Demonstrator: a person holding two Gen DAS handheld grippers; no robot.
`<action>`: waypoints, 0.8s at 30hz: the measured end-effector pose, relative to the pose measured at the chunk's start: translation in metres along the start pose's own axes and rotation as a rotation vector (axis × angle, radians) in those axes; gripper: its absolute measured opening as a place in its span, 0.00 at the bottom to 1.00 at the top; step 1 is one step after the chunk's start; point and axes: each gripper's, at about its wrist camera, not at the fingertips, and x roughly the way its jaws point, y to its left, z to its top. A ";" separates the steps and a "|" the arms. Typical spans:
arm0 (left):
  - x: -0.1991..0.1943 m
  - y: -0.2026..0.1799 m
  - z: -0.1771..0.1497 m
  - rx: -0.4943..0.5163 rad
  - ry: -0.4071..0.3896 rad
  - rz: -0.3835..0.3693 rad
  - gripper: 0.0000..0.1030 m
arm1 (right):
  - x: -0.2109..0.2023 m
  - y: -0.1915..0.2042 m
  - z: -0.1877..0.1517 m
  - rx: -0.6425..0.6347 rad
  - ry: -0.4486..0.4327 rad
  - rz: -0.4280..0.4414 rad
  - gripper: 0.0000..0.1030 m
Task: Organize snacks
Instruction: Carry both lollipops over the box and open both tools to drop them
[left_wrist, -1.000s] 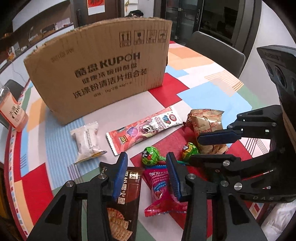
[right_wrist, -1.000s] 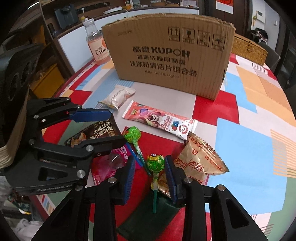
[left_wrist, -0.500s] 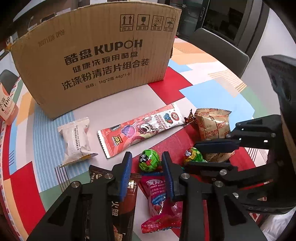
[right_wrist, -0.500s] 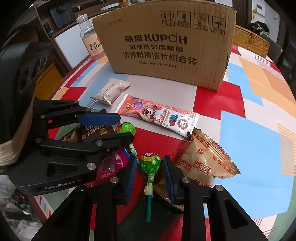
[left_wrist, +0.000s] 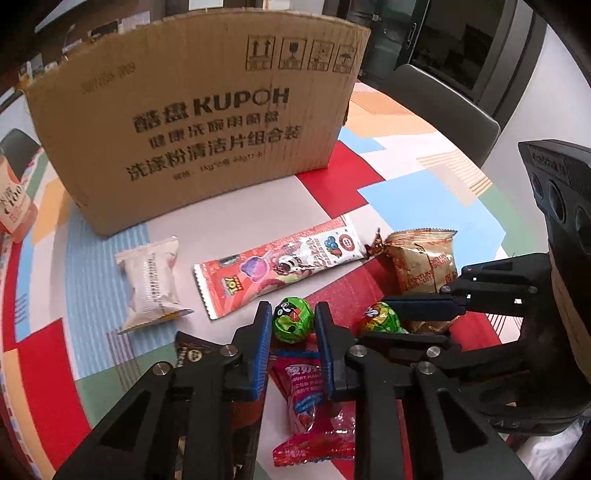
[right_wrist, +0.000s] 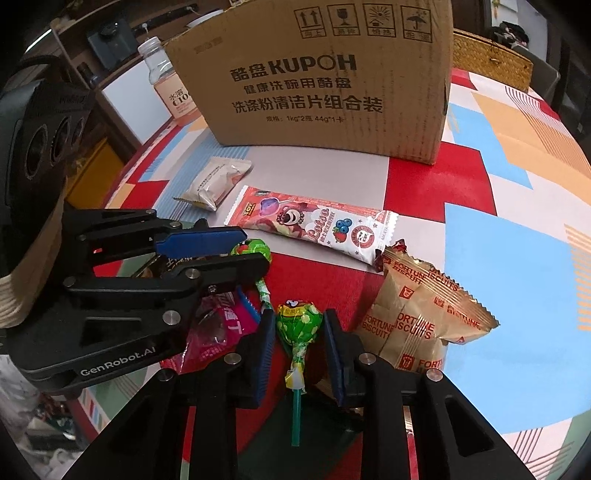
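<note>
Here each claw (left_wrist: 291, 321) (right_wrist: 299, 325) seemingly grips a lollipop (left_wrist: 292, 319) (right_wrist: 300, 320).

Snacks lie scattered on a patchwork-coloured counter (right_wrist: 491, 229) in front of an upright cardboard box (right_wrist: 325, 74) printed "KUPOH". A small white wrapped cake (left_wrist: 151, 280) lies nearest the box on the left. Beside it, a long pink-and-white candy stick pack (left_wrist: 280, 266) lies diagonally. At its right end rests a crinkled gold fortune biscuit bag (right_wrist: 417, 317). In front, two green-wrapped lollipops lie side by side: the left lollipop (left_wrist: 293, 319) and the right lollipop (right_wrist: 299, 321), stick pointing toward the viewer. A pink sachet (left_wrist: 314, 402) and a dark brown biscuit pack (left_wrist: 192, 354) lie closest, partly hidden.
</note>
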 end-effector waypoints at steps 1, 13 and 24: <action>-0.002 0.000 0.000 0.002 -0.005 0.007 0.23 | -0.002 0.001 0.000 0.001 -0.007 -0.001 0.26; -0.038 -0.001 0.004 -0.026 -0.100 0.041 0.23 | -0.043 0.009 0.011 -0.011 -0.127 -0.028 0.26; -0.080 0.002 0.025 -0.059 -0.214 0.063 0.23 | -0.087 0.019 0.037 -0.032 -0.275 -0.050 0.26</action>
